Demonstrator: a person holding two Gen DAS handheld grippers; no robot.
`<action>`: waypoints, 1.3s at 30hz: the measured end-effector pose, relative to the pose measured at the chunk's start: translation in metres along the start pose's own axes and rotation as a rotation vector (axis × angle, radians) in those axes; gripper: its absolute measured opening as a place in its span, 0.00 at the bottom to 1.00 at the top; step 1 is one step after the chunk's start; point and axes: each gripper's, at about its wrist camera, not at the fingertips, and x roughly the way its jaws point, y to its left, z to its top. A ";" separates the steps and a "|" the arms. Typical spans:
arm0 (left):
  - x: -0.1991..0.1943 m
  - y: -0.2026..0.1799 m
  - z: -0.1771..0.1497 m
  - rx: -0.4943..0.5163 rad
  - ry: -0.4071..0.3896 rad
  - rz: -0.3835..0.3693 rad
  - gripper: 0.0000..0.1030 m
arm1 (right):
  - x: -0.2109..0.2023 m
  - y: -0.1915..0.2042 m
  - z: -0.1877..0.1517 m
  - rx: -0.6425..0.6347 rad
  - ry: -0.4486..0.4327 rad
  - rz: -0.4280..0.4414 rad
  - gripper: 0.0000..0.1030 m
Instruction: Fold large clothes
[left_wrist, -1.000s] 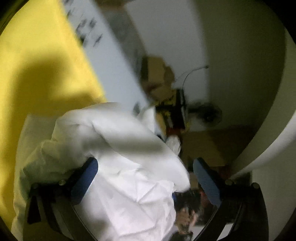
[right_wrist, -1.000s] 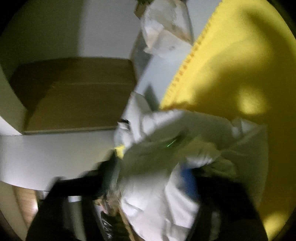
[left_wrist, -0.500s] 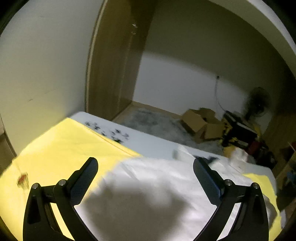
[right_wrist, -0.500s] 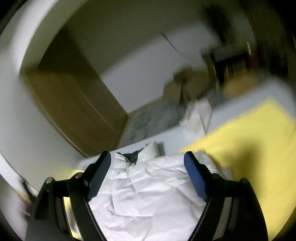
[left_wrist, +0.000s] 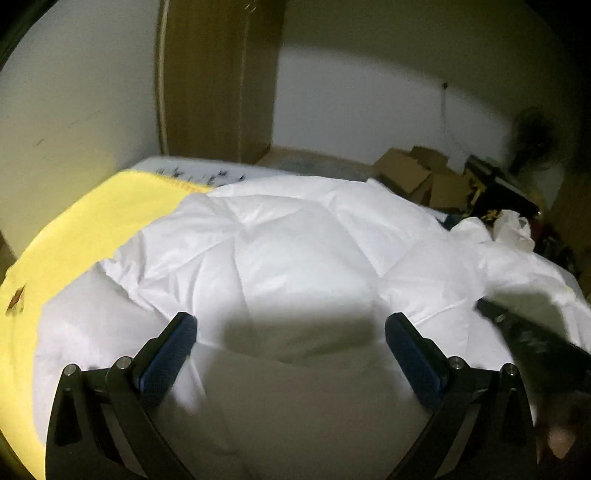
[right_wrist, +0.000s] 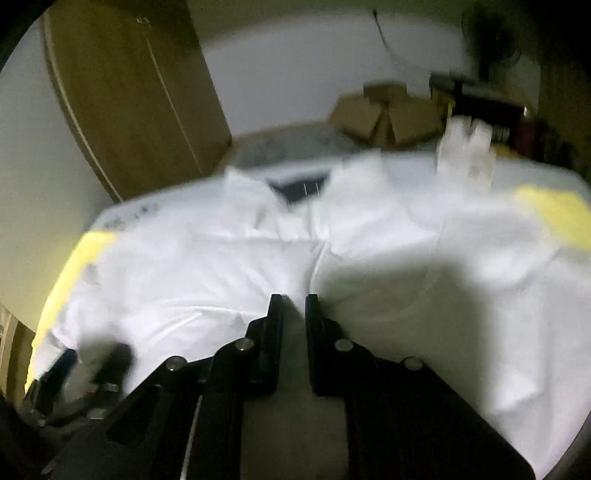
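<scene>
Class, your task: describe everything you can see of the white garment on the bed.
The white garment is a large, thin, crinkly shirt, creased in lines. It lies spread over a yellow blanket, collar at the far end and a sleeve stretched to one side. The right gripper seems to pinch a fold near the hem; the open left gripper hovers above it.

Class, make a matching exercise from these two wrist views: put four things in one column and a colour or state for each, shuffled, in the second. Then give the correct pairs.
Column 1
1. left gripper
2. right gripper
3. garment
4. blanket

Column 2
A. yellow
B. jaws nearly closed, pinching cloth
C. white, spread out
D. jaws wide apart, holding nothing

Pairs: 1-D, 2-B, 3-C, 4-A
</scene>
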 end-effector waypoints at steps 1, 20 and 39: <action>0.001 -0.003 -0.003 0.022 -0.009 0.003 1.00 | 0.006 -0.005 -0.003 0.001 0.009 0.003 0.12; 0.037 0.008 -0.008 -0.045 0.035 -0.109 1.00 | 0.041 -0.005 -0.008 -0.018 0.026 -0.020 0.11; 0.006 0.024 -0.032 0.051 0.082 -0.104 1.00 | -0.025 0.030 -0.095 -0.158 0.038 -0.094 0.34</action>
